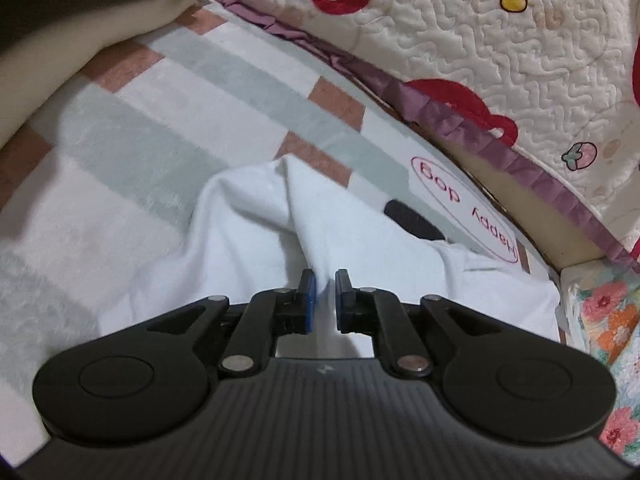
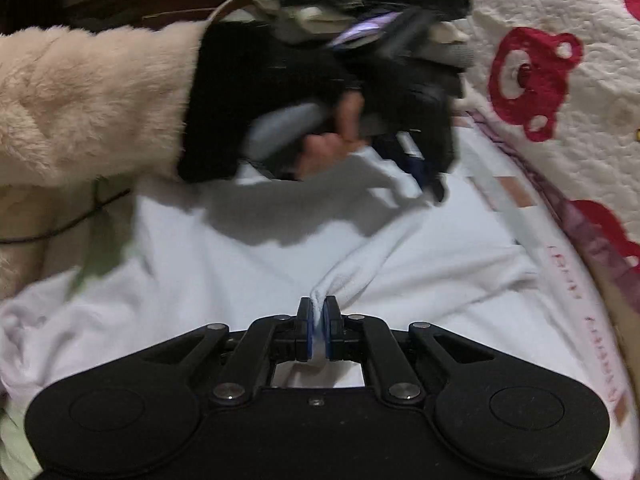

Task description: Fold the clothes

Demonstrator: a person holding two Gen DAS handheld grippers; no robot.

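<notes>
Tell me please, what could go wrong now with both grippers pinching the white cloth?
1. The right gripper holds only a thin bunched ridge of the white garment; it may slip out when pulled.
2. The left gripper also pinches just a narrow fold, so the fold could come out uneven.
3. The person's gloved hand is close above; the two tools might collide.

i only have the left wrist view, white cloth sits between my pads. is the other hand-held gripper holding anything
Observer: Yes, the right hand-held gripper is pinched shut on a bunched ridge of the white garment.
Operator: where does that ridge go
Observer: It runs up and away toward the left hand-held gripper, which a hand in a black glove holds above the cloth.
Operator: anything else on that arm
Observer: A fluffy cream sleeve covers it down to the glove.
</notes>
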